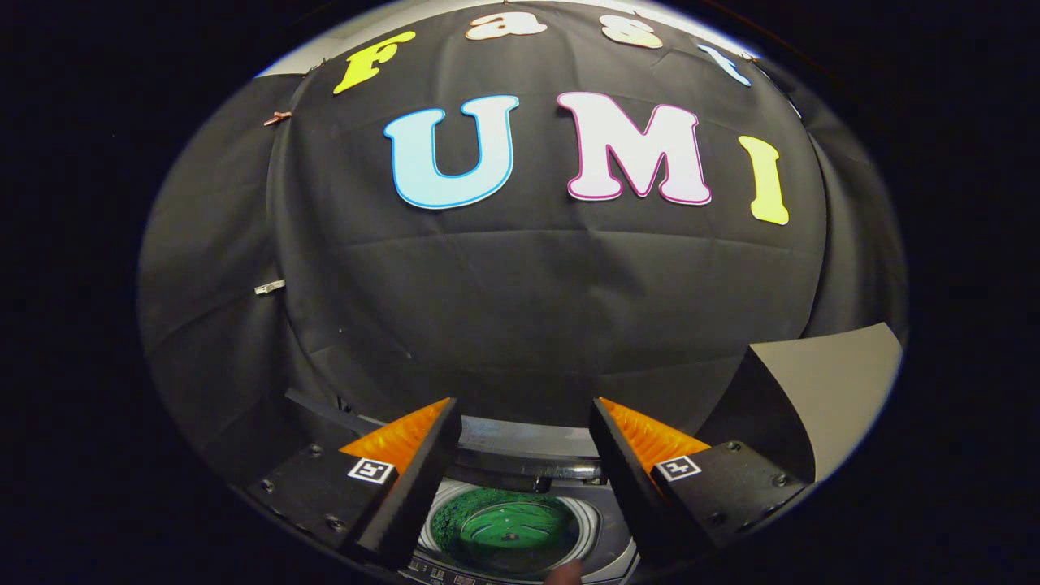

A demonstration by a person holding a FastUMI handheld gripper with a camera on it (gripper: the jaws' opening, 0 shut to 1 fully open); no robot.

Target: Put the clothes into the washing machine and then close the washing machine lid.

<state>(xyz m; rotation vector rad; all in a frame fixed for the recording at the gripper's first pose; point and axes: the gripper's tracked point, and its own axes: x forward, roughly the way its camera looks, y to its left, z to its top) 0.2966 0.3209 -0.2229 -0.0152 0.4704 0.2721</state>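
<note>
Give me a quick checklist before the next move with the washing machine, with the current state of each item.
1. Gripper fingers apart, nothing between them: ok.
2. Washing machine opening uncovered, just ahead of and below the fingers: ok.
3. Green clothes lying inside the drum: ok.
4. All clothes loaded, none left outside: cannot tell.
5. Lid position and where to grip it: cannot tell.
6. Small object at the near edge by the control panel, possibly a fingertip: cannot tell.

The fingers [406,463] hide both sides of the washing machine [520,455].
</note>
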